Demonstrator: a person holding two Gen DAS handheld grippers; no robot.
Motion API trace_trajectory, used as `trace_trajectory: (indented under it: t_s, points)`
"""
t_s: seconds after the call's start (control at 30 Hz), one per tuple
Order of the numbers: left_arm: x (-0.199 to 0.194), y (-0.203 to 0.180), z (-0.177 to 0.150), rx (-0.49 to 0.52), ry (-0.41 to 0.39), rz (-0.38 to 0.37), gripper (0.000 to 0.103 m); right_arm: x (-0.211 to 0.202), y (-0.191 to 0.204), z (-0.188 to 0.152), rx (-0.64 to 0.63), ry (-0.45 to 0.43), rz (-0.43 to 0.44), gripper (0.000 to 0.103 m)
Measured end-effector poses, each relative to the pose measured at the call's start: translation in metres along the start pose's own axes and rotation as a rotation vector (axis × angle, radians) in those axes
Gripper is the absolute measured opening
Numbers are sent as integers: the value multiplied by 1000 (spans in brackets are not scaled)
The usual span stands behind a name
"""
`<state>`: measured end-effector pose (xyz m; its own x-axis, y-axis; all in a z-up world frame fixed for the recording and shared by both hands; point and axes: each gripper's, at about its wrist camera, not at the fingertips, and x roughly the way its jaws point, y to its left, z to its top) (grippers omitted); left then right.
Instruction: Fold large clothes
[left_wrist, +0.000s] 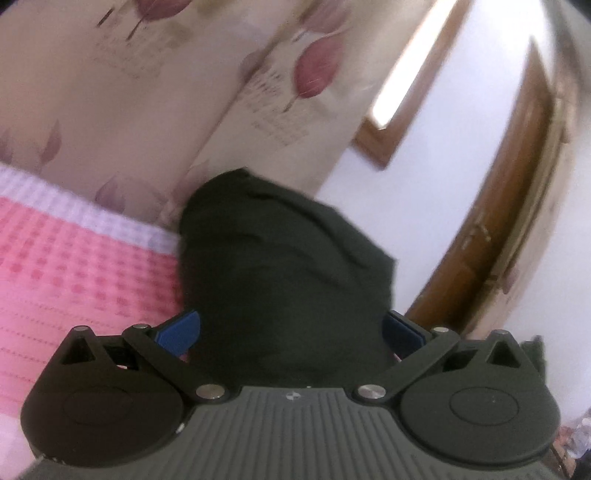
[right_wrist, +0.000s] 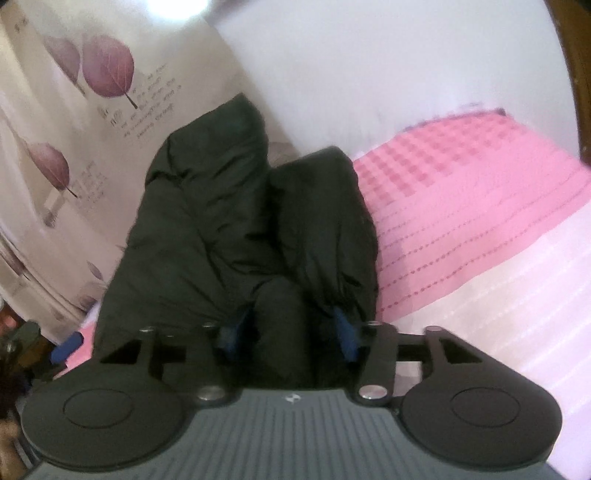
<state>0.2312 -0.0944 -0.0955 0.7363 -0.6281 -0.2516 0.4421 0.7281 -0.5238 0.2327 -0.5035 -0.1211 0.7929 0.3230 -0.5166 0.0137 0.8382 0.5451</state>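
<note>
A dark green-black padded garment (left_wrist: 280, 266) fills the gap between my left gripper's (left_wrist: 291, 332) blue fingers (left_wrist: 181, 328), which stand wide apart around a thick bunch of it. In the right wrist view the same garment (right_wrist: 236, 221) rises in two puffy folds. My right gripper (right_wrist: 288, 332) has its blue fingers (right_wrist: 345, 332) closed in on a fold of it. Both grippers hold the garment above the pink bed (right_wrist: 461, 199).
The pink checked bedspread (left_wrist: 74, 266) lies to the left under the left gripper. A cream curtain with purple leaves (left_wrist: 184, 92) hangs behind. A brown wooden door (left_wrist: 498, 221) and white wall are on the right.
</note>
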Motion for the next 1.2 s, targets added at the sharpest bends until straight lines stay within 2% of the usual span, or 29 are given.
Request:
trace_trajectory:
  t_s: [0.03,0.1,0.17,0.33,0.37,0.43,0.53,0.63,0.8,1.2]
  points:
    - [4,6,1,-14,18,9,103,-2,2,0,-24,-4,-26,89]
    - [14,19,3,-39,70,42,103,-2,7,-2,-80,-19,-122,103]
    - [28,31,4,-78,146,48,103,2,3,-2,-74,-4,-88,101]
    - [62,47,-1,-145,286,-73,103,27,-15,2,17,68,37,101]
    - [65,46,-3,-139,289,-75,103,33,-20,3,42,85,70,100]
    - [67,44,-5,-102,294,-75,102,45,-29,-1,96,107,146,85]
    - [60,32,-5,-14,281,-45,88,48,-30,-5,119,102,197,63]
    - [51,17,-6,59,272,17,82,42,-31,-12,151,81,230,54]
    - [31,-6,-5,114,274,86,82,30,-27,-25,215,77,263,49]
    - [-9,-14,-6,151,301,171,84,1,2,-67,253,94,279,48]
